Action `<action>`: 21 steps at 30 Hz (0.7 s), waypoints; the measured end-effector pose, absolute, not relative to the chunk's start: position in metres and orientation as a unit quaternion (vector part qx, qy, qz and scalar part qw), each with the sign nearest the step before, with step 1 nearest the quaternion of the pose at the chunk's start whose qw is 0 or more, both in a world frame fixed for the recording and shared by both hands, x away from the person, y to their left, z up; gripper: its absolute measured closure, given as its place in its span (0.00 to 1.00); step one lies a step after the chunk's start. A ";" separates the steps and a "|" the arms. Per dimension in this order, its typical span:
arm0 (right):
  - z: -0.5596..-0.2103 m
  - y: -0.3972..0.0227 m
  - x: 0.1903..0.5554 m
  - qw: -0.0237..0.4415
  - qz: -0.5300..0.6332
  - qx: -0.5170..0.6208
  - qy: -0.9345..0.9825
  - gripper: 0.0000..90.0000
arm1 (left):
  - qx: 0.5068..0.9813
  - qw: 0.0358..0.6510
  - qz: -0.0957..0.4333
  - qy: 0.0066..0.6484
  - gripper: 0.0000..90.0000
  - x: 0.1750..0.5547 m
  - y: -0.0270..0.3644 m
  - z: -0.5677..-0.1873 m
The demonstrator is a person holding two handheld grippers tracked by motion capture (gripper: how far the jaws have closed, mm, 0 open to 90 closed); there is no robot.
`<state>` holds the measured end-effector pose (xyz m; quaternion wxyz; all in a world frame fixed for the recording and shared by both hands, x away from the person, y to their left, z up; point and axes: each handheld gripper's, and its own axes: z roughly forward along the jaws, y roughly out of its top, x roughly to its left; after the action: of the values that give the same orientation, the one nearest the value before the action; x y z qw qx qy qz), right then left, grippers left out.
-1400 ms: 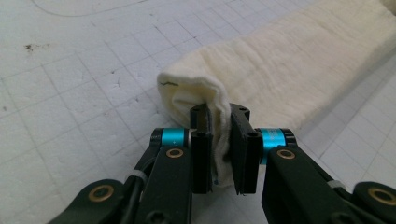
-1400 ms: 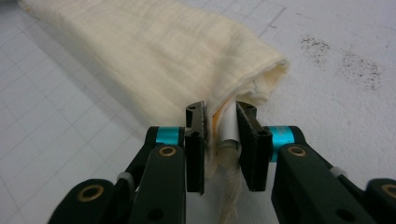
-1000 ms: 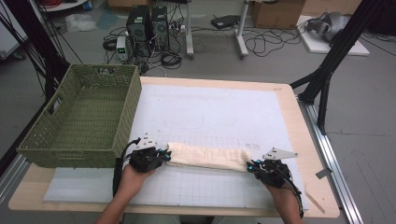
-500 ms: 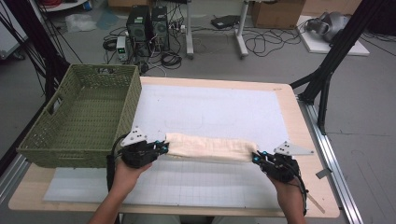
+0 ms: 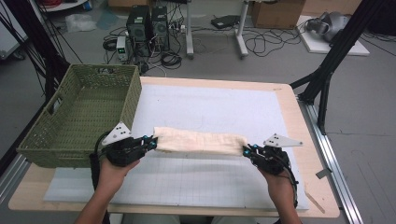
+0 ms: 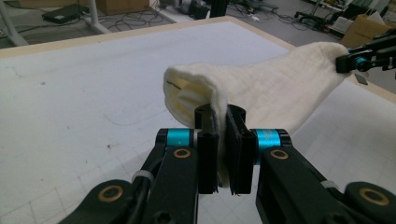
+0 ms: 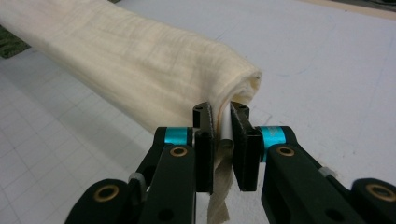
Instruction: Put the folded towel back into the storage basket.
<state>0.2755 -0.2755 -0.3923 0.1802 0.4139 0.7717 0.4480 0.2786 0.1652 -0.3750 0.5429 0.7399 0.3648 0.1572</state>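
Workshop floor with cables and computer towers behind; wooden tabletop (image 5: 308, 154) under a white gridded mat (image 5: 196, 182). Far left, a green wicker basket (image 5: 79, 119), nothing visible inside. Left gripper (image 5: 150, 142): jaws clenched on one end of a folded cream cloth (image 5: 201, 141). Cloth spans between both grippers, now lifted off the mat and sagging slightly; a second ago it lay on the mat nearer the person. Right gripper (image 5: 246, 150): jaws clamped on the other end, a loose tail hanging below. Judgement: pickup done, carry toward the basket likely next.
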 end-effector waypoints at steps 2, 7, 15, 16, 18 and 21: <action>-0.395 -0.272 0.279 0.178 0.441 0.418 0.774 0.90 | 0.739 0.541 0.158 0.368 0.93 0.278 0.166 -0.378; -0.400 -0.269 0.286 0.179 0.421 0.425 0.781 0.90 | 0.747 0.531 0.154 0.371 0.93 0.280 0.163 -0.387; -0.417 -0.263 0.300 0.179 0.378 0.437 0.796 0.90 | 0.753 0.518 0.150 0.378 0.93 0.280 0.157 -0.401; -0.415 -0.263 0.300 0.182 0.381 0.434 0.796 0.90 | 0.751 0.522 0.151 0.377 0.93 0.279 0.158 -0.399; -0.411 -0.264 0.299 0.184 0.384 0.432 0.795 0.90 | 0.748 0.526 0.156 0.374 0.93 0.279 0.159 -0.393; -0.402 -0.262 0.300 0.195 0.388 0.425 0.795 0.90 | 0.745 0.532 0.164 0.369 0.93 0.277 0.161 -0.384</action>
<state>0.2996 -0.2621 -0.4017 0.1947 0.4245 0.7948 0.3875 0.2774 0.1609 -0.3837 0.5318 0.7446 0.3687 0.1638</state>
